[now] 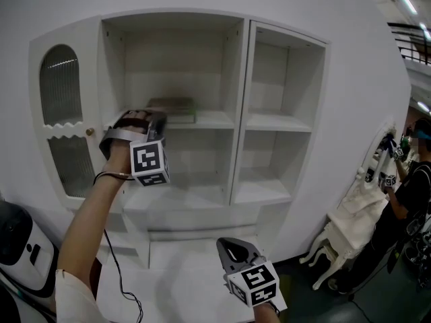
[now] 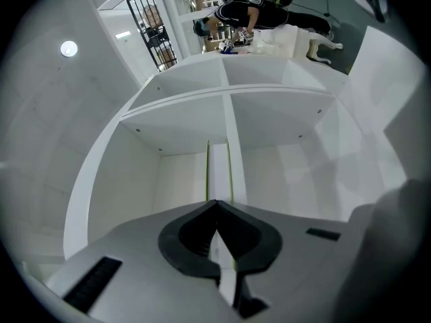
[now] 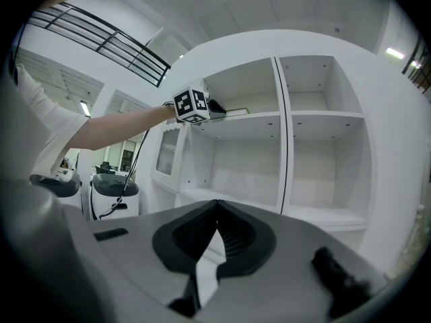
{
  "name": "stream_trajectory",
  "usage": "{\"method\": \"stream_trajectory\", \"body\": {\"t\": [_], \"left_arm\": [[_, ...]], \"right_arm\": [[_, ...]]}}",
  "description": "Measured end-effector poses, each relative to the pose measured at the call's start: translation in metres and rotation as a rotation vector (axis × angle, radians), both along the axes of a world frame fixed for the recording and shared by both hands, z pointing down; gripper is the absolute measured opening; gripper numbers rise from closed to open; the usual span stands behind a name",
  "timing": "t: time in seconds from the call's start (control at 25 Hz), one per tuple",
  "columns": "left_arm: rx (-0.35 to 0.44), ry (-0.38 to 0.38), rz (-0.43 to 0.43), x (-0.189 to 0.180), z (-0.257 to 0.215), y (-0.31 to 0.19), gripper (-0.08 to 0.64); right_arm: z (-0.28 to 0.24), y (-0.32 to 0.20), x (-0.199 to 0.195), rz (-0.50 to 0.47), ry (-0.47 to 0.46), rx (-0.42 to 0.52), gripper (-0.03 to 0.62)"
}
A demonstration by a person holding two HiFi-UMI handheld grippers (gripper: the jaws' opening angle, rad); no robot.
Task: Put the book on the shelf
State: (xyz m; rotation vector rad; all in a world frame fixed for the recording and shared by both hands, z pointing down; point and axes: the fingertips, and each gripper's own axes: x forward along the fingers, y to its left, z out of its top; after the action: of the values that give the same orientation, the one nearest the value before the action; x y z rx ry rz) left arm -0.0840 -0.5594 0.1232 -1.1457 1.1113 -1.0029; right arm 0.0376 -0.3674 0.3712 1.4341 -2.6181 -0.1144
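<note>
A flat book (image 1: 172, 108) lies on the upper left shelf (image 1: 215, 120) of the white shelf unit. My left gripper (image 1: 160, 118) is raised at that shelf's front edge, just left of the book, with its jaws shut and nothing between them. In the left gripper view the book (image 2: 217, 170) shows as a pale strip with green edges, straight beyond the shut tips of that gripper (image 2: 217, 204). My right gripper (image 1: 226, 245) hangs low in front of the unit, shut and empty. The right gripper view shows its own shut tips (image 3: 217, 204) and the left gripper (image 3: 217, 106) beside the book (image 3: 237, 112).
The unit has several open compartments and a glass door (image 1: 60, 86) on its left. A white machine (image 1: 20, 247) with a cable stands at lower left. At right are an ornate white chair (image 1: 350, 224) and a person (image 1: 412, 180).
</note>
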Motion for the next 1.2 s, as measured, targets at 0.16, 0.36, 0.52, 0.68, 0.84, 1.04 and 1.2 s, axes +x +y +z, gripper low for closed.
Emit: {"method": "stream_trajectory", "body": {"t": [0.16,0.36,0.52,0.68,0.84,1.04,1.2], "left_arm": [[0.002,0.000,-0.005,-0.002,0.004,0.005,0.009],[0.005,0.041,0.083,0.003,0.012,0.040,0.009],[-0.028,0.084,0.173,0.014,0.030,0.084,0.009],[-0.078,0.175,0.267,0.023,0.055,0.129,0.009],[-0.136,0.249,0.314,0.020,0.092,0.159,0.008],[-0.268,0.408,0.350,0.008,0.132,0.190,0.008],[-0.389,0.570,0.395,0.002,0.164,0.215,0.008]], "right_arm": [[0.000,0.004,0.003,0.004,0.002,0.002,0.012],[-0.001,0.010,-0.003,-0.017,0.015,0.015,0.012],[-0.001,0.017,-0.006,-0.025,0.012,0.022,0.012],[-0.007,0.027,-0.009,-0.029,-0.017,0.054,0.012],[-0.021,0.039,-0.010,-0.035,-0.069,0.143,0.012],[-0.024,0.054,-0.021,-0.062,-0.067,0.205,0.012],[-0.020,0.065,-0.032,-0.115,-0.117,0.217,0.012]]}}
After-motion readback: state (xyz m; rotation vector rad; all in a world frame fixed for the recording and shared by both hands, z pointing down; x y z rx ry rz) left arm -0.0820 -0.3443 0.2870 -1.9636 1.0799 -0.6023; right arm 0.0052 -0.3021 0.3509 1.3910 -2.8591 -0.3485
